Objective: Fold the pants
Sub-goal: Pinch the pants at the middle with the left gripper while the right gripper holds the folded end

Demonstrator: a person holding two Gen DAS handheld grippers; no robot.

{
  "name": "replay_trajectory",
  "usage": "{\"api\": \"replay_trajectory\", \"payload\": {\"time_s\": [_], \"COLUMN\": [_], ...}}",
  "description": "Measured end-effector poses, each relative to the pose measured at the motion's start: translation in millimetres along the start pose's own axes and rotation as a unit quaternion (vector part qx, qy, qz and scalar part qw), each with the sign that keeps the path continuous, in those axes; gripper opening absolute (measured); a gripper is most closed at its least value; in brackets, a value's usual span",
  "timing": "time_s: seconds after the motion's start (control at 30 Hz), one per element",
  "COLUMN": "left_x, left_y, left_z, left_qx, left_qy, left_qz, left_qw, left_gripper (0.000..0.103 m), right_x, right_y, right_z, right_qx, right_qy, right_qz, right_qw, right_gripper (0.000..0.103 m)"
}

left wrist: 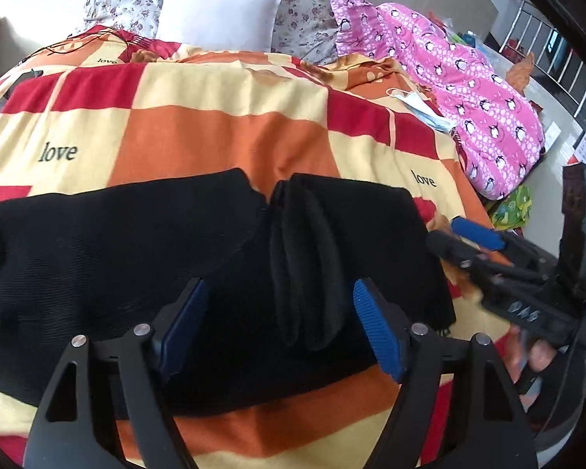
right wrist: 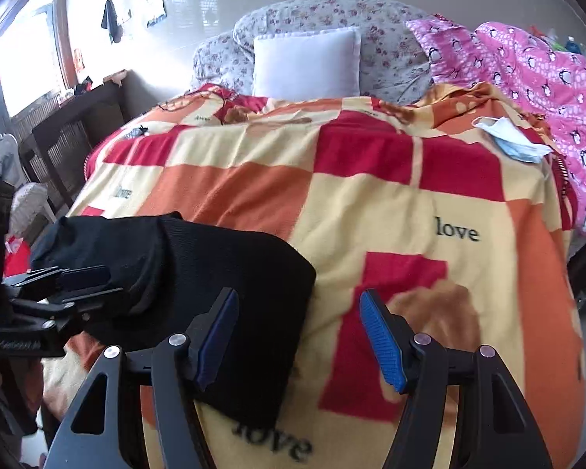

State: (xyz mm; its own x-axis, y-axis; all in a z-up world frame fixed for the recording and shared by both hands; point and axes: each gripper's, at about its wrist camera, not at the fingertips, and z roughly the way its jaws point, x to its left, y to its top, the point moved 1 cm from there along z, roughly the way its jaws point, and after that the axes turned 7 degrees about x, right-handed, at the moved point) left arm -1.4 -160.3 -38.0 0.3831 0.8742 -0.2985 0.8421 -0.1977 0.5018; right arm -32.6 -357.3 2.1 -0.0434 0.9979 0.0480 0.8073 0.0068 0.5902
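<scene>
your black pants (left wrist: 144, 242) lie across the near edge of the checkered blanket (left wrist: 222, 133), one end bunched into upright folds. your left gripper (left wrist: 279, 308) hangs over those folds, fingers spread, holding nothing. your right gripper (right wrist: 299, 320) is spread too, empty, over the blanket just beside the pants' end.
</scene>
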Motion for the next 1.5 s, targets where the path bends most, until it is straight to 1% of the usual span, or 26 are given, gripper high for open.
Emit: {"api": "replay_trajectory", "payload": {"time_s": [0.07, 0.13, 0.17, 0.2, 0.23, 0.27, 0.37, 0.47, 0.53, 0.57, 0.6, 0.63, 0.67, 0.7, 0.77, 0.83, 0.9, 1.0, 1.03, 1.1, 1.17, 1.3, 1.33, 1.4, 1.47, 1.5], "left_x": [-9.6, -15.1, -17.0, -19.0, -20.2, -20.3, -19.5, -17.1, -9.2, -3.1, 0.9, 4.1, 6.3, 8.0, 6.9, 9.3, 13.6, 17.3, 17.0, 14.4, 10.9, 4.8, 4.2, 7.3, 12.2, 13.9], "left_y": [1.9, 5.2, 5.8, 6.0, 6.4, 6.8, 7.0, 1.0, -0.9, 0.2, 0.8, 1.0, 1.1, -0.2, -4.2, -5.0, -4.0, -2.0, -1.0, 1.4, 4.6, 11.1, 12.4, 13.2, 10.7, 8.4], "left_z": [9.9, 17.9, 21.7, 22.8, 22.4, 21.3, 12.0, -10.5, -20.5, -20.7, -18.9, -14.4, -7.2, -0.5, 2.9, 0.9, -4.3, -18.5, -25.0, -33.7, -38.4, -28.5, -21.4, -2.8, 9.8, 8.8], "left_qx": [0.007, 0.014, 0.016, 0.011, 0.009, 0.014, 0.012, -0.007, -0.015, -0.016, -0.017, -0.011, 0.003, 0.012, 0.004, 0.001, 0.002, -0.011, -0.020, -0.035, -0.047, -0.060, -0.060, -0.040, -0.020, -0.024], "left_qy": [0.000, 0.010, 0.014, 0.019, 0.016, -0.006, -0.012, -0.007, 0.010, 0.021, 0.026, 0.027, 0.022, 0.021, 0.029, 0.029, 0.032, 0.049, 0.054, 0.060, 0.061, 0.072, 0.086, 0.110, 0.107, 0.102], "left_qz": [0.007, 0.008, 0.008, 0.010, 0.011, 0.009, 0.011, 0.022, 0.019, 0.011, 0.006, 0.003, 0.001, -0.003, 0.000, -0.006, -0.008, -0.006, -0.002, 0.005, 0.009, 0.007, 0.009, 0.007, 0.001, -0.003], "left_qw": [1.0000, 0.9998, 0.9997, 0.9997, 0.9998, 0.9998, 0.9998, 0.9997, 0.9997, 0.9996, 0.9995, 0.9996, 0.9997, 0.9997, 0.9996, 0.9996, 0.9994, 0.9987, 0.9983, 0.9976, 0.9970, 0.9956, 0.9944, 0.9931, 0.9940, 0.9945], "left_gripper": [0.077, 0.077, 0.072, 0.051, 0.036, 0.014, 0.011, 0.011, 0.011, 0.011, 0.011, 0.011, 0.011, 0.012, 0.012, 0.015, 0.023, 0.025, 0.025, 0.034, 0.041, 0.052, 0.053, 0.053, 0.053, 0.053], "right_x": [-3.0, -6.0, -7.0, -7.7, -8.2, -8.4, -7.3, 0.3, 6.7, 9.5, 14.8, 19.4, 24.9, 29.6, 38.0, 46.5, 48.2, 48.1, 47.9, 46.7, 45.5, 44.5, 46.1, 49.7, 52.7, 54.3], "right_y": [0.7, -0.6, -1.0, -1.1, -1.4, -1.3, -1.5, -0.3, 2.8, 4.6, 7.3, 9.4, 11.9, 13.6, 14.9, 13.4, 12.0, 12.3, 11.3, 8.7, 3.5, -12.7, -16.9, -23.3, -23.3, -21.9], "right_z": [13.0, 14.5, 14.0, 12.8, 10.2, 7.9, -2.1, -14.0, -21.0, -22.4, -21.1, -16.7, -7.5, 1.0, 18.3, 40.8, 46.8, 36.0, 30.6, 21.2, 11.1, 3.5, 6.5, 15.1, 13.3, 10.6], "right_qx": [0.008, 0.008, 0.007, 0.006, 0.006, 0.004, -0.005, -0.019, -0.034, -0.039, -0.043, -0.039, -0.028, -0.019, -0.002, 0.020, 0.016, 0.015, 0.015, 0.011, 0.010, 0.020, 0.026, 0.036, 0.034, 0.034], "right_qy": [0.007, 0.018, 0.019, 0.019, 0.017, 0.015, 0.014, 0.036, 0.052, 0.057, 0.063, 0.065, 0.069, 0.076, 0.090, 0.077, 0.075, 0.076, 0.076, 0.076, 0.071, 0.064, 0.058, 0.042, 0.031, 0.028], "right_qz": [0.016, 0.026, 0.027, 0.028, 0.028, 0.028, 0.024, 0.016, 0.010, 0.006, -0.002, -0.008, -0.014, -0.017, -0.024, -0.039, -0.037, -0.036, -0.035, -0.035, -0.038, -0.038, -0.042, -0.051, -0.057, -0.060], "right_qw": [1.000, 0.999, 0.999, 0.999, 0.999, 0.999, 1.000, 0.999, 0.998, 0.998, 0.997, 0.997, 0.997, 0.997, 0.996, 0.996, 0.996, 0.996, 0.996, 0.996, 0.997, 0.997, 0.997, 0.997, 0.997, 0.997], "right_gripper": [0.066, 0.066, 0.066, 0.066, 0.066, 0.066, 0.066, 0.066, 0.065, 0.061, 0.048, 0.040, 0.030, 0.028, 0.028, 0.028, 0.029, 0.030, 0.033, 0.039, 0.041, 0.046, 0.047, 0.048, 0.049, 0.049]}}
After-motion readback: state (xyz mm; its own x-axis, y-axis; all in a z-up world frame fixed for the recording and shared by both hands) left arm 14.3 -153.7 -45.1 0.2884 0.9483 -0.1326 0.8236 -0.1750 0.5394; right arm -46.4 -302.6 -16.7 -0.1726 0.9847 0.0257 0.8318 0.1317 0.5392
